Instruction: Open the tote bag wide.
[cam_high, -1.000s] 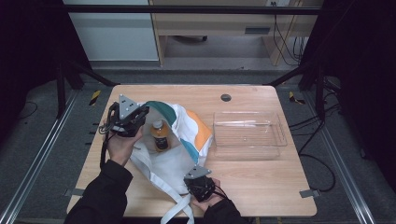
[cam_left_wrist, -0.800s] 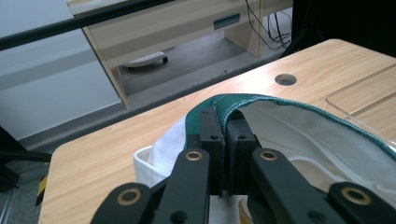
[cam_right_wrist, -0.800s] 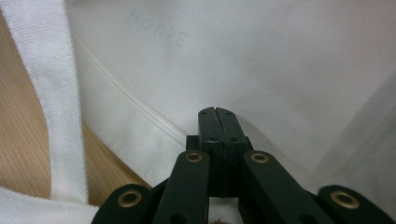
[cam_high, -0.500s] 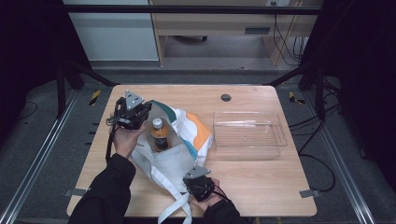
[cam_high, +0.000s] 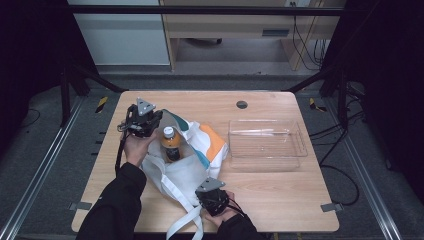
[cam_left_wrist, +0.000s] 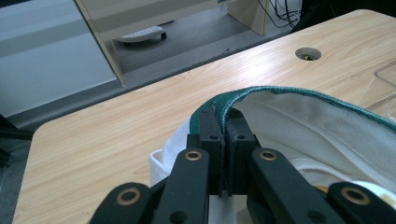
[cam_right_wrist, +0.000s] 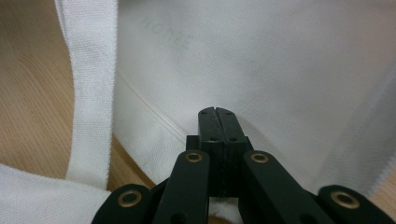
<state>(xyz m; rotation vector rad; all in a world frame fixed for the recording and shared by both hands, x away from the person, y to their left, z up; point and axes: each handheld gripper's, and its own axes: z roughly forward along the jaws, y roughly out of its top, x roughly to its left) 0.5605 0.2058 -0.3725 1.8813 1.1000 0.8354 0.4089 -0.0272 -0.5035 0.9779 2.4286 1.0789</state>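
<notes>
A white tote bag (cam_high: 185, 172) with teal and orange patches lies on the wooden table (cam_high: 280, 195). A bottle (cam_high: 170, 143) with a pale cap and an orange label stands in its open mouth. My left gripper (cam_high: 142, 120) is at the bag's far left, shut on the green rim (cam_left_wrist: 280, 91). In the left gripper view the jaws (cam_left_wrist: 223, 116) pinch that hem between them. My right gripper (cam_high: 212, 194) is at the bag's near edge, and its shut jaws (cam_right_wrist: 217, 112) press into white cloth (cam_right_wrist: 280, 70). A white strap (cam_right_wrist: 91, 93) lies beside them.
A clear plastic tray (cam_high: 295, 150) stands to the right of the bag. A round cable hole (cam_high: 242, 104) is in the table near its far edge. Black frame posts and cables surround the table.
My left gripper has shifted a little away and lower with the green rim still in its jaws. The right gripper has stayed put.
</notes>
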